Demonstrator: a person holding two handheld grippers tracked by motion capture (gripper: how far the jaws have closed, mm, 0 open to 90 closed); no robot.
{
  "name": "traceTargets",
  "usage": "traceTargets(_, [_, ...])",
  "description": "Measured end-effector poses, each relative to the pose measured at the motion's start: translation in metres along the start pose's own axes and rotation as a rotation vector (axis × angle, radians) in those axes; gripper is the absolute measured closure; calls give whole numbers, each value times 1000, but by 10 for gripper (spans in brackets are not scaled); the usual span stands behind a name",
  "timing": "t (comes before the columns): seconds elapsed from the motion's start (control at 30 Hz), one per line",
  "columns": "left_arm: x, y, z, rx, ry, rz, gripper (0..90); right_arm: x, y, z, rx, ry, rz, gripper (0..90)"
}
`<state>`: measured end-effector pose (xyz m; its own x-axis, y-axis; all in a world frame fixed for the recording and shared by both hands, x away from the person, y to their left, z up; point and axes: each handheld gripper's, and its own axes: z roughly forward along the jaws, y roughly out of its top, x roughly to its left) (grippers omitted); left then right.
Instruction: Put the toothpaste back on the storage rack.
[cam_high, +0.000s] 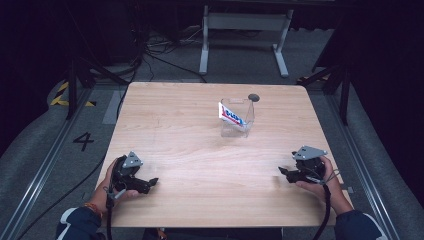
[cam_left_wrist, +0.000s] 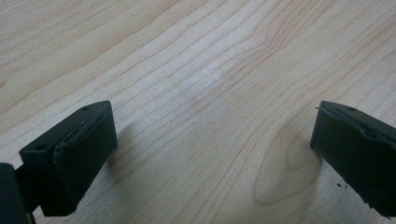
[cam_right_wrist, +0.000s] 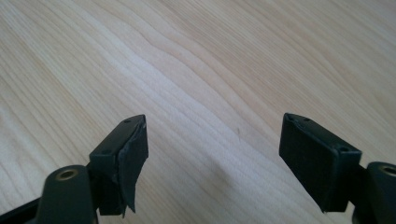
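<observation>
Tongs are sitting low over the near edge of the pale wooden table (cam_high: 165, 115), one pair at each corner, both spread apart and gripping nothing.

Left gripper (cam_high: 148, 184) is hovering with its jaws wide, bare wood grain between them; right gripper (cam_high: 283, 172) is holding its jaws apart too, nothing between its pads (cam_right_wrist: 130, 158). One clear plastic box (cam_high: 236, 119) with one white, red and blue packet (cam_high: 230, 116) leaning inside is standing well ahead of both, nearer the right pair, and one small dark round disc (cam_high: 253, 97) is lying just beyond it. To reach well, I'd judge the right pair should be travelling forward and inward, keeping its jaws wide, then coming down over the packet's upper edge rather than nudging the thin wall, while the left pair is steadying the box.
</observation>
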<state>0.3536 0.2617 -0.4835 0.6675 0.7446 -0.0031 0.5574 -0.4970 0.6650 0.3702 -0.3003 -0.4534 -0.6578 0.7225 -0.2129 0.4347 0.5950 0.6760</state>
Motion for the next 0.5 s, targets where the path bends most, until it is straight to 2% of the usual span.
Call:
traceTargets(0.33, [0,0,0,0,0,0,9,-7,-29,-6,5,-5,78,231])
traceTargets(0.5, [0,0,0,0,-1,1,9,-11,-49,-9,-4,38,158,229])
